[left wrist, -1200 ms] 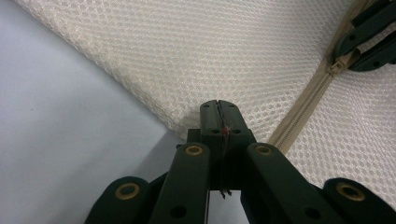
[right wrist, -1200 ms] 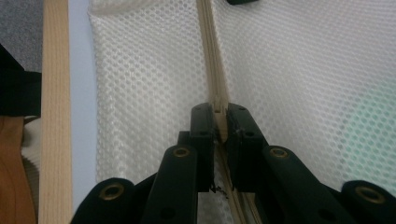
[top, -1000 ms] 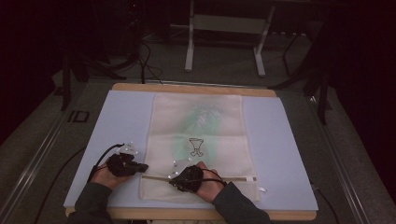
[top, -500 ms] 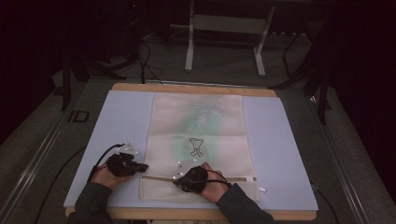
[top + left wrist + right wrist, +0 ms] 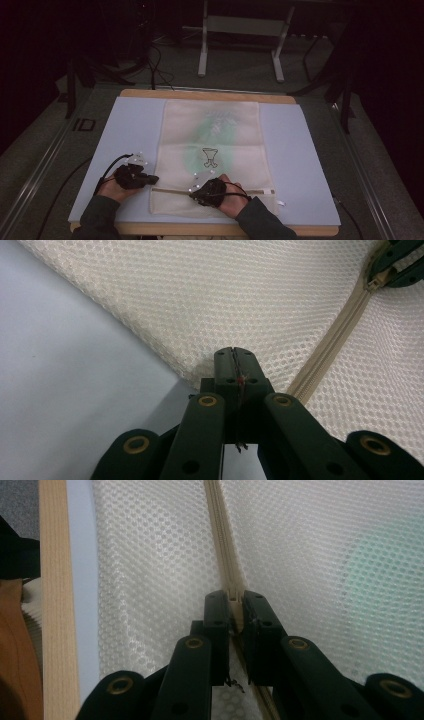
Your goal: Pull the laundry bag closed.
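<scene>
A wooden table [image 5: 210, 95] carried a pale lavender-blue mat [image 5: 130, 125] over nearly the whole tabletop. On the mat lay a cream rectangular mesh laundry bag [image 5: 212, 132], long axis running from the far edge to the near edge, centred left to right. A green item showed faintly through the mesh, and a small black printed emblem [image 5: 211, 157] sat mid-bag. A beige zipper [image 5: 172, 190] crossed the bag parallel to the near edge, close to it.

Left gripper [image 5: 149, 178] was at the bag's left edge, jaws pressed together on the mesh edge just beside the zipper's end [image 5: 233, 360]. Right gripper [image 5: 196, 192] was on the zipper line, left of centre, jaws narrow and pinching the beige zipper slider [image 5: 234, 598].
</scene>
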The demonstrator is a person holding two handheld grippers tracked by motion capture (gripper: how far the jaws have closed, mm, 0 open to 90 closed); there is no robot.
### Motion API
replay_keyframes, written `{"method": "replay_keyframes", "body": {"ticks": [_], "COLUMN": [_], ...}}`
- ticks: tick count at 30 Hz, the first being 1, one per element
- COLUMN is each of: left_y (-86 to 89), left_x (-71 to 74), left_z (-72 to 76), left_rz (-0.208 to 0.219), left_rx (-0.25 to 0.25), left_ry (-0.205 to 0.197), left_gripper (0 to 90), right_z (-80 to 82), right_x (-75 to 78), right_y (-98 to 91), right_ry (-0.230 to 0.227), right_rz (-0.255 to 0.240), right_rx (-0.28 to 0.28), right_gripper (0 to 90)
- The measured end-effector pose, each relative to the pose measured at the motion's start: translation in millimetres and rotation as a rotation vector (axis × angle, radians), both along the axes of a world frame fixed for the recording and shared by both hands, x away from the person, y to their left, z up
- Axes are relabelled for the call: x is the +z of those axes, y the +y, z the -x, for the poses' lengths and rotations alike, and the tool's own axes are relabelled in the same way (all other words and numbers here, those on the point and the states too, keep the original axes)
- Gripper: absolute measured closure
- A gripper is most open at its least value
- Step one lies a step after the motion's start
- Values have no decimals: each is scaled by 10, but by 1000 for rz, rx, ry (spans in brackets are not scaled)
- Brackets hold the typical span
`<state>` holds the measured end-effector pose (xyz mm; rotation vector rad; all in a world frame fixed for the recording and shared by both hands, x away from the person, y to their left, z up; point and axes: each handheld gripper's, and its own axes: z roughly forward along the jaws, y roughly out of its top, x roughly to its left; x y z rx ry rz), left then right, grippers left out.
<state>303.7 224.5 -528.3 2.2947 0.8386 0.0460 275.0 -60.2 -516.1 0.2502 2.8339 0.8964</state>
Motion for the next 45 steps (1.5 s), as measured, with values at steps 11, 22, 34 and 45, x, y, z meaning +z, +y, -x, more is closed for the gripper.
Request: {"method": "replay_keyframes", "body": {"ticks": [11,22,34,45], "left_y": [0,-1,1,2], "left_x": [0,0,0,-1], "left_z": [0,1,1,0], "left_rz": [0,1,1,2], "left_rx": [2,4,4,4], "left_ry": [1,3,3,3], "left_gripper": [900,900,900,900], "right_z": [4,8,12,17], "right_x": [1,1,-2,-5], "right_y": [-102,-198,-282,-359], "right_ry": [1,3,1,4], "right_rz": [5,8,6,4], "right_rx": [-16,-26,-38,-53], "right_gripper": [822,822,822,822]}}
